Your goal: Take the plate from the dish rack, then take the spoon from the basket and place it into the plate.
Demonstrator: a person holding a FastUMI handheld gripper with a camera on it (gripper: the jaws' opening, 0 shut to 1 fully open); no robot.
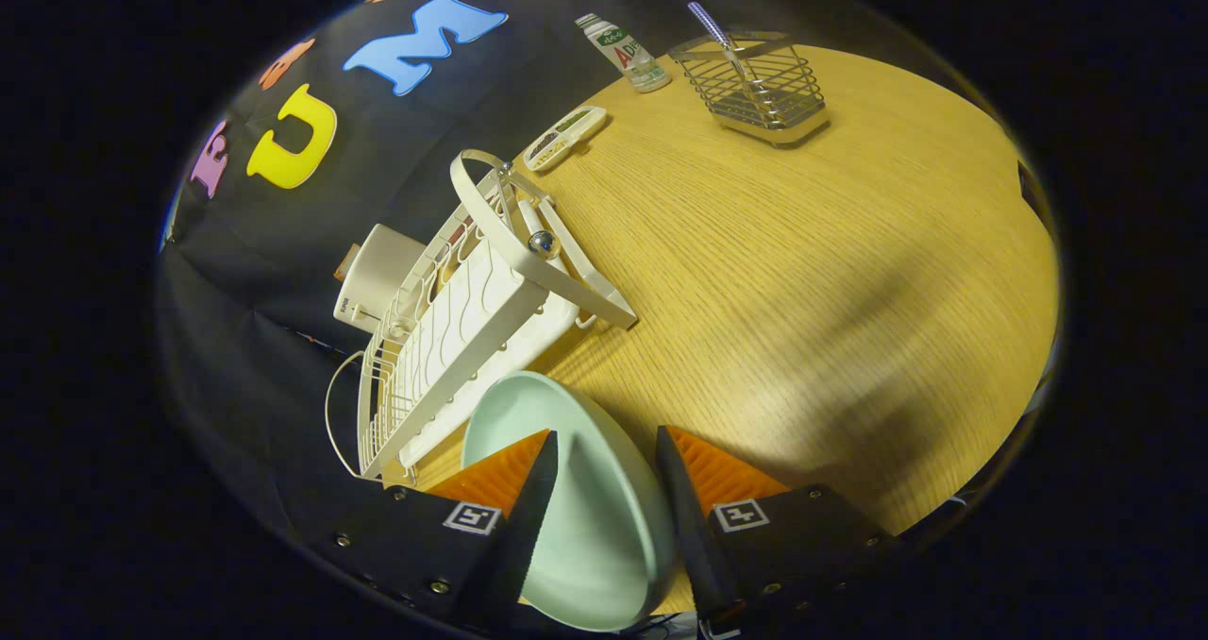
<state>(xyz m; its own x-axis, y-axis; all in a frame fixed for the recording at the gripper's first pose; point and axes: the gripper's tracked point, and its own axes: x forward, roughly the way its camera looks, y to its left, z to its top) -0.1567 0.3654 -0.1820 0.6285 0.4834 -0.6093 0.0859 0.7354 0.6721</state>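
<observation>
Now plate (595, 517) pinched between gripper (604, 489) fingers — beside dish rack (453, 338), spoon (722, 41) upright in basket (760, 88) beyond.

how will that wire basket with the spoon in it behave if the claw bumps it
The wire basket looks light, open mesh on a small base, so it would probably slide on the smooth wooden table. The spoon leans high above its rim, so a knock may tip it. The claw meanwhile straddles the plate.
</observation>
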